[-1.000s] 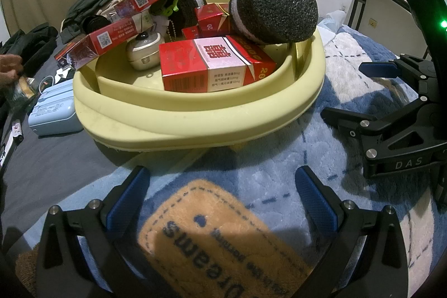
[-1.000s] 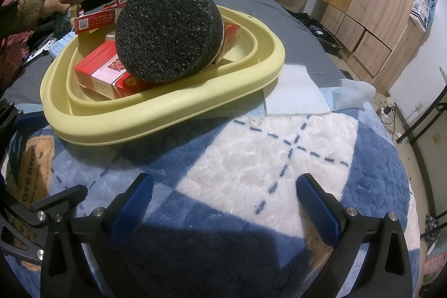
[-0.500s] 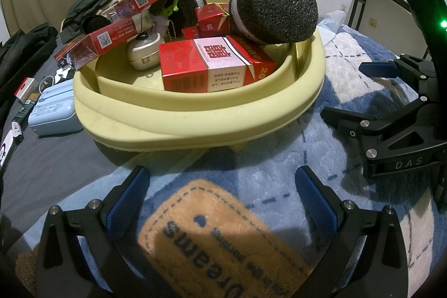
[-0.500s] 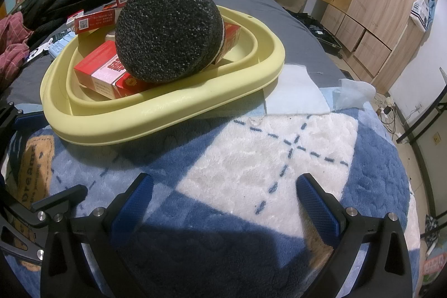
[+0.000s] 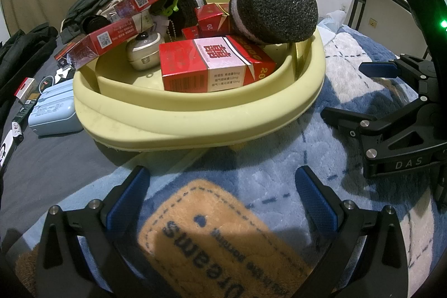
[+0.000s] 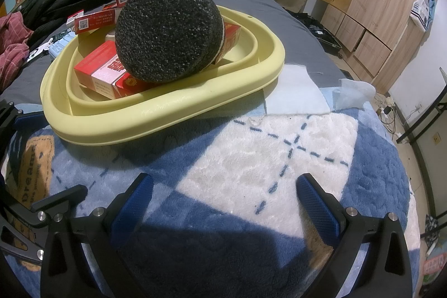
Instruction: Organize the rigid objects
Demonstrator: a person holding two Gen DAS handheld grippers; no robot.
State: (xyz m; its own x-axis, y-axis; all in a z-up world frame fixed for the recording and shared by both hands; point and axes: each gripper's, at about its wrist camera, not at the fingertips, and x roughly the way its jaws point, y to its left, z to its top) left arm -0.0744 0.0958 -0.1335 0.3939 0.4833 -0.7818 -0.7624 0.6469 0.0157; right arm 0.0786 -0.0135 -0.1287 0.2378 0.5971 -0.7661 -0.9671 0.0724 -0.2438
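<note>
A plush blue-and-white checked blanket [image 6: 279, 152] covers the bed. On it sits a pale yellow oval plastic basin [image 5: 212, 113], ahead of both grippers and well outside their jaws. Inside lie a round black foam sponge [image 5: 275, 9] and red cardboard cigarette packs [image 5: 212, 66]. The left gripper [image 5: 222, 194] and right gripper [image 6: 225, 196] hover empty over the blanket, jaws spread wide.

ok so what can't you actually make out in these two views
- Floor of the yellow basin: mostly covered by the red boxes and the black sponge in both views.
- Cream gadget: half hidden behind a box in the left view, behind the sponge in the right.
- Green item: mostly behind a tilted box.
- Small items beside the blue case: too small, cut by the left edge.
</note>
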